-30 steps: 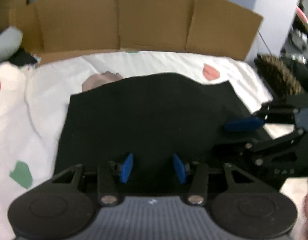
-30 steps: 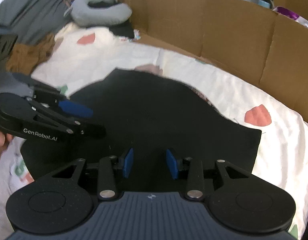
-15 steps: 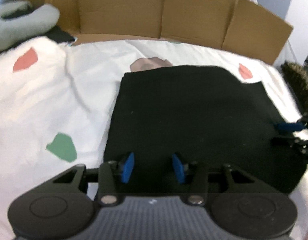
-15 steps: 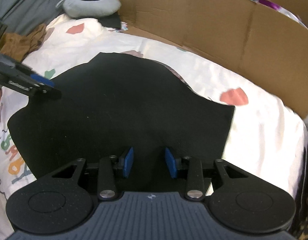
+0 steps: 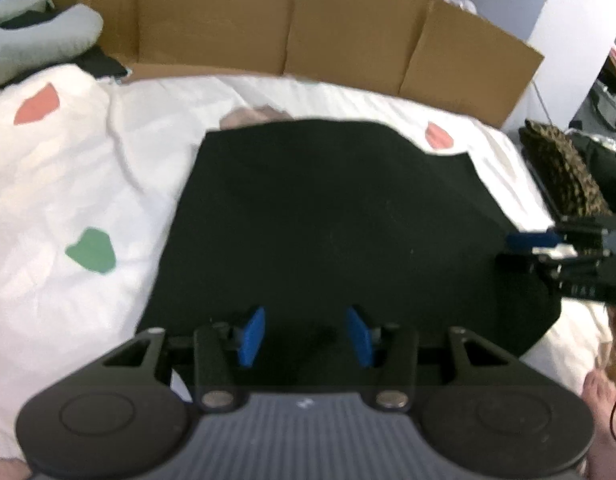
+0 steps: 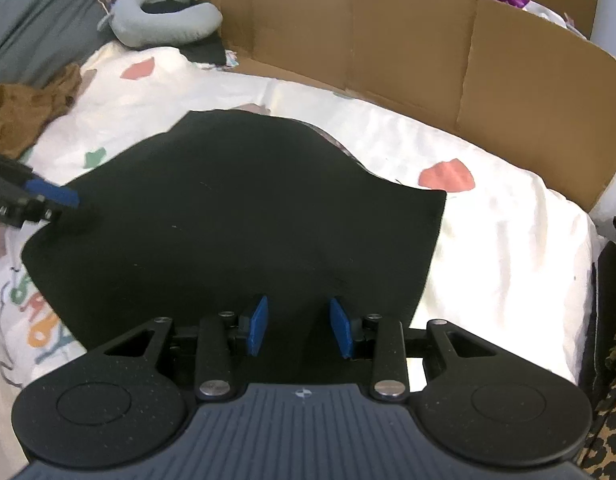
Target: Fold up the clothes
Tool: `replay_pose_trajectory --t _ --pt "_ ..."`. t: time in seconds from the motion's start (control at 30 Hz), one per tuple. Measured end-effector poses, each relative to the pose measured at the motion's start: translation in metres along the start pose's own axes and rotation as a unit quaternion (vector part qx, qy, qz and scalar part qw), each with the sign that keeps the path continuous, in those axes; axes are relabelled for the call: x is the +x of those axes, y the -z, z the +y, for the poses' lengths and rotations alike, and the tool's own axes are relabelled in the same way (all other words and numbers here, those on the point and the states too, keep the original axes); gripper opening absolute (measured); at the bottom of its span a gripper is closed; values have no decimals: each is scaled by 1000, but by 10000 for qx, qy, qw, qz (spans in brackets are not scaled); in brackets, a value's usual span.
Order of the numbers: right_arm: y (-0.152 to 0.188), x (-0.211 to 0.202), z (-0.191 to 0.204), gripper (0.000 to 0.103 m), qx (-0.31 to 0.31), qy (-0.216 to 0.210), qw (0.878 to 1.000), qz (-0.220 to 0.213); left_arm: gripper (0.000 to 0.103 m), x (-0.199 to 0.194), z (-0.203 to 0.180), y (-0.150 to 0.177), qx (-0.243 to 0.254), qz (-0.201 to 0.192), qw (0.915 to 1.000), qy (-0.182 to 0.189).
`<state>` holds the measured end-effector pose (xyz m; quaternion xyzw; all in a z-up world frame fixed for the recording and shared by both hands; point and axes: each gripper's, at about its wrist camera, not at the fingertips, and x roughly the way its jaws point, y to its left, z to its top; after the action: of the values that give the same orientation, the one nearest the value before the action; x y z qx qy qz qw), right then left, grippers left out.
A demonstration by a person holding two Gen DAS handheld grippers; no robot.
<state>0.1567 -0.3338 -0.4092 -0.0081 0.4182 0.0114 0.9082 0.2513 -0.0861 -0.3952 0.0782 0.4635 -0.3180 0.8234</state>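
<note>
right view only: neck pillow [image 6: 164,20] | left view: black garment [image 5: 340,216]

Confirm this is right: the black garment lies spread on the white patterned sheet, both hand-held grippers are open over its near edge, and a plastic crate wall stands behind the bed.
One thing is wrong: the wall behind the bed is brown cardboard, not a plastic crate, as the right wrist view shows. The rest holds: the black garment lies spread on the white patterned sheet, and the left hand-held gripper and right hand-held gripper are open over its near edge.

Cardboard wall [image 6: 408,40] blocks far side; bedsheet [image 5: 68,168] apparently clear leftward.
</note>
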Motion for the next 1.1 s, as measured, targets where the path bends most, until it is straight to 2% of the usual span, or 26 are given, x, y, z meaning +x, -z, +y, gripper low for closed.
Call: replay_pose_trajectory --t 0.13,0.23,0.27,0.37,0.6,0.7,0.9,1.1 --pt "1 7 -16 41 302 60 9994 135 49 10 5 13 -8 156 9998 -97" --pt "-4 3 -17 40 288 128 9995 -29 49 7 6 17 -23 157 9998 -146" --pt "-7 1 -17 34 268 72 9995 -114 49 5 6 18 -3 161 9997 -169" --pt "-17 7 -15 5 307 -110 9994 -94 49 3 5 19 -40 163 9997 -194" --pt "-18 31 -13 5 170 -51 9997 196 49 -8 3 25 -32 131 9997 -193" --pt "-20 20 -15 5 252 -41 9995 205 49 -15 2 28 -55 107 9998 -162" --pt "-10 -6 -17 4 473 -384 9981 120 49 -21 -4 34 -48 106 9999 -93" --pt "15 -15 7 4 214 -633 9973 305 48 -16 -9 32 -23 -36 10000 70"
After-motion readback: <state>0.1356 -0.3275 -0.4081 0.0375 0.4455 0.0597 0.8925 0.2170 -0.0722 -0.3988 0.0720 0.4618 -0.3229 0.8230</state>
